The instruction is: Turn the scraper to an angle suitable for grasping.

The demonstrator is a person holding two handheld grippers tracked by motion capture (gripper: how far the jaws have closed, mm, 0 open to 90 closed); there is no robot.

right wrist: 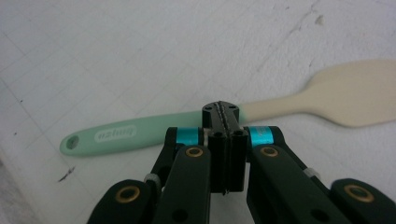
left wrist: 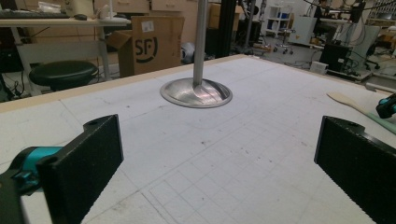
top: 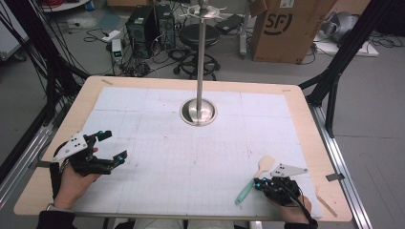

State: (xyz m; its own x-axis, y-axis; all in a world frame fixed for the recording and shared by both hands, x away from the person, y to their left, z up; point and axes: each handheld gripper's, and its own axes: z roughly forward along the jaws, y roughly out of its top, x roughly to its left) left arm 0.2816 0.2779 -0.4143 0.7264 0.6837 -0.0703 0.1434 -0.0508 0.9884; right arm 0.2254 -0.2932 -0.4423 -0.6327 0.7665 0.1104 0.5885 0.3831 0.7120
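I am working at a pale wooden bench point(top: 305, 119) covered with a white gridded mat point(top: 191, 152). My left gripper point(top: 102, 148) is sitting at the lower left of the high view with its fingers point(left wrist: 88, 163) spread wide; in the left gripper view they are rising at the bottom left and bottom right corners with bare mat between them, pinching nothing.

My right gripper point(top: 261, 182) is resting at the lower right of the high view, with its grey three-cornered plate lying on top. Its fingers point(right wrist: 223, 140) are pressed together flat against each other, and in the right gripper view they are standing in the bottom centre of the frame, their tips overlapping the spatula point(right wrist: 187, 128) right where the mint green handle is giving way to the cream blade. I cannot tell whether the tips are touching it or hovering just above it; nothing is caught between them.

The spatula point(top: 253, 179) is lying flat on the mat near the lower right of the high view, its green handle pointing toward the bottom edge and its cream blade angling up toward the right. In the left gripper view the blade is showing at the right edge.

A steel pole on a round dished base point(top: 198, 112) is standing upright in the upper centre of the mat, well apart from both grippers.
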